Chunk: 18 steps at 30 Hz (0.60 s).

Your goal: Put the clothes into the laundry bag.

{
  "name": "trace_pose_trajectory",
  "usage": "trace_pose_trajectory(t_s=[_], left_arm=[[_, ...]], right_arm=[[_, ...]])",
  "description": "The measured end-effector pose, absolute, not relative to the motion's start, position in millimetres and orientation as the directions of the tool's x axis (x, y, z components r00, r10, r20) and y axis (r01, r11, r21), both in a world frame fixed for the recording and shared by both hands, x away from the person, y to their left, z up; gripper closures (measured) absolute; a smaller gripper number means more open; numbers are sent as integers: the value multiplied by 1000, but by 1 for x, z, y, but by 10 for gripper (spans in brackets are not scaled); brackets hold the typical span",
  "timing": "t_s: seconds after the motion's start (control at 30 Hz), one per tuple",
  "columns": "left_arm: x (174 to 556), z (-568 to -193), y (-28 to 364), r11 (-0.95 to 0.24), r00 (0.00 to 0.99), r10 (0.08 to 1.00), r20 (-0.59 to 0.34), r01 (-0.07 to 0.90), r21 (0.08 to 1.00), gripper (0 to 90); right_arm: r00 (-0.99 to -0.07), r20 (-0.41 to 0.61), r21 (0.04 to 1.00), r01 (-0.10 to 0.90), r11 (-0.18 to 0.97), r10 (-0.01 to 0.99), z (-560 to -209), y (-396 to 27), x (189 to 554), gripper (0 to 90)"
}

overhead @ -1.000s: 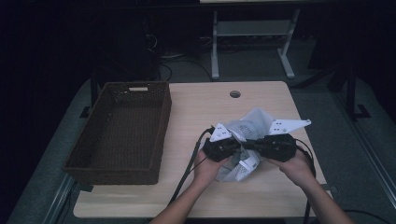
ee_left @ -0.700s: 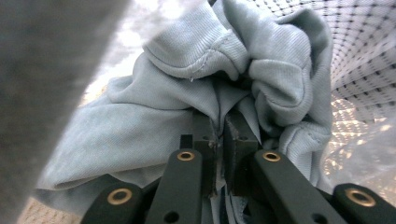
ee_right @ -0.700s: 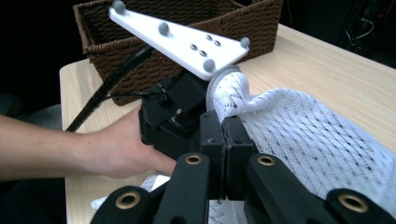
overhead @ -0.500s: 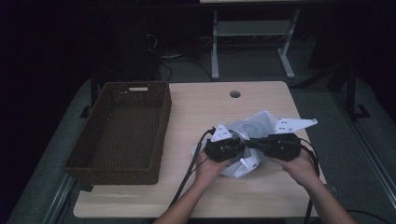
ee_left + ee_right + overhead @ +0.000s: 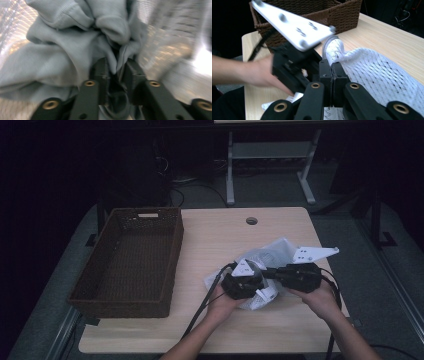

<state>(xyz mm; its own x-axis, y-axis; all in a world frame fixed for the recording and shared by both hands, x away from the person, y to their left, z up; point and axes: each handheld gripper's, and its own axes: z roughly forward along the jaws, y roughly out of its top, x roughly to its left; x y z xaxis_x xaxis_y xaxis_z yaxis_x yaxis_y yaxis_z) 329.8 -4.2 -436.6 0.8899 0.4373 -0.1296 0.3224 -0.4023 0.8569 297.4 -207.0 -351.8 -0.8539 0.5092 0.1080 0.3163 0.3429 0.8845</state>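
A white mesh bag [image 5: 272,252] lies crumpled on the table, right of centre. My right gripper [image 5: 332,68] is shut on the bag's mesh edge [image 5: 372,67] beside the zipper, holding it raised. It reaches in from the right in the high view [image 5: 268,273]. My left gripper [image 5: 117,68] is pushed into a grey garment [image 5: 62,50] with blurred mesh [image 5: 172,42] around it. Its jaws have just been closing, and a fold of the grey cloth is pinched between them. The left gripper [image 5: 261,290] meets the bag from the left, close against the right one.
A dark woven basket [image 5: 175,245] stands on the left part of the wooden table [image 5: 225,235]. A cable hole [image 5: 251,220] sits near the far edge. Black cables trail from the grippers toward the near edge. Beyond the table is dark floor with a metal stand.
My left gripper has shifted slightly toward the near edge, deeper into the bag. The bag's folds have moved a little. The right gripper has stayed where it was.
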Motion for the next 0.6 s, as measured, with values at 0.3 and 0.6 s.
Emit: trace_pose_trajectory(t_s=[0.3, 0.6], left_arm=[[322, -415, 22, -380, 879, 470, -84, 287, 879, 741], [317, -388, 67, -321, 854, 517, -60, 258, 911, 677]], right_arm=[[-849, 115, 884, 324, 337, 516, -351, -217, 297, 883], [-857, 112, 872, 328, 364, 504, -353, -215, 294, 880]])
